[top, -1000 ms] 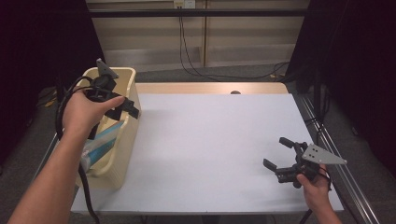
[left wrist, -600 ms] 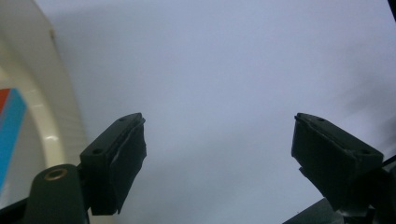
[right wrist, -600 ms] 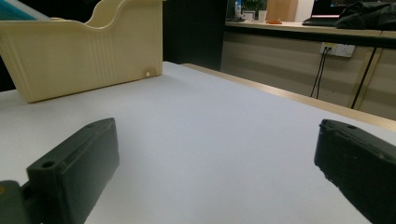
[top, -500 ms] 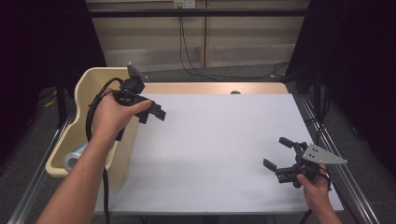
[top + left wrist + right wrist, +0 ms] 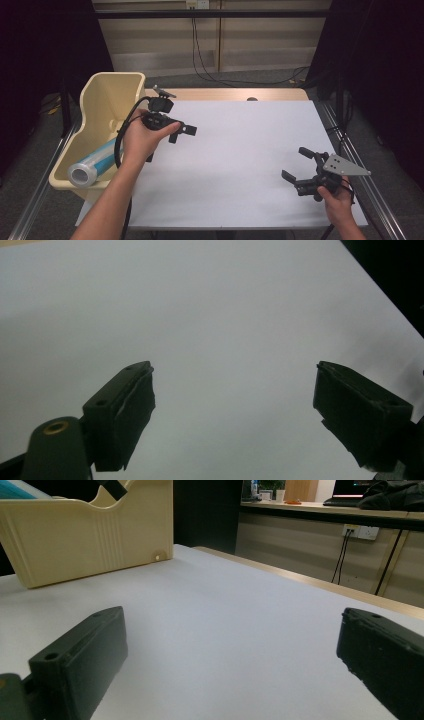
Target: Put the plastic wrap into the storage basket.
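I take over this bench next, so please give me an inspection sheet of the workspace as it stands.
Surface: white tabletop, bare in the middle.
Job's things: cream bin at the table's left edge, with a film roll lying inside it.
Clutter: nothing seen.
Grippers: left tool over the table beside the bin, jaws just opened, nothing between them; right tool near the right edge, open and empty.
Cables: black cable looping from the left tool; wall cables behind the table.
Surroundings: dark curtains, metal rail on the right.
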### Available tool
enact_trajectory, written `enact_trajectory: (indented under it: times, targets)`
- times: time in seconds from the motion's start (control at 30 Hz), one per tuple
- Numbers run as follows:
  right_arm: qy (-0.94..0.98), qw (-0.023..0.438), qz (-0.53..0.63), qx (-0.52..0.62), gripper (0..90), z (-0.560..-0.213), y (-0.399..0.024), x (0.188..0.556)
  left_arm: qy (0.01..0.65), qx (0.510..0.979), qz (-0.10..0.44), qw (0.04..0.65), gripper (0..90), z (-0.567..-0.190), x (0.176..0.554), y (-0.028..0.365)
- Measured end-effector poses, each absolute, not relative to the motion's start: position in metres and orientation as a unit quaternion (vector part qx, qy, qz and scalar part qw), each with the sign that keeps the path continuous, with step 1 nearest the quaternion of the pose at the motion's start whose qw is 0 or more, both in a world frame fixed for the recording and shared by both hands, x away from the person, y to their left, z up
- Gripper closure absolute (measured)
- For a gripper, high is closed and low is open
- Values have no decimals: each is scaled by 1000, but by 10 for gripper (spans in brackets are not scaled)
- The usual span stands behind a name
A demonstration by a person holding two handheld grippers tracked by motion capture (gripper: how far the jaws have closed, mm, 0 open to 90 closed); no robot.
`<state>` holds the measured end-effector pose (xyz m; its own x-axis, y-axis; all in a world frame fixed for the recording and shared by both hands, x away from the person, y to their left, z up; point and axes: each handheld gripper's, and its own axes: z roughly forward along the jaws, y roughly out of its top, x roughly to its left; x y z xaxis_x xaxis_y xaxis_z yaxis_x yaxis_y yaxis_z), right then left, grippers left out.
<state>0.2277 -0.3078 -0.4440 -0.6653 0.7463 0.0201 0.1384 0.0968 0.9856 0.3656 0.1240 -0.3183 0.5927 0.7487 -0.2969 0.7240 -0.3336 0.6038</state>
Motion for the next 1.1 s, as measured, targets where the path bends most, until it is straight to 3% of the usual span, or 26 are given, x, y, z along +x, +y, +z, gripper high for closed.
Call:
enact_trajectory:
  times: [0.63, 1.1]
  targets:
    - [699, 254, 589, 315, 0, -445, -305, 228, 348, 786, 111, 499, 103, -374, 330, 123]
    - [700, 254, 588, 316, 0, -446, -305, 229, 299, 769, 158, 542, 90, -407, 308, 130]
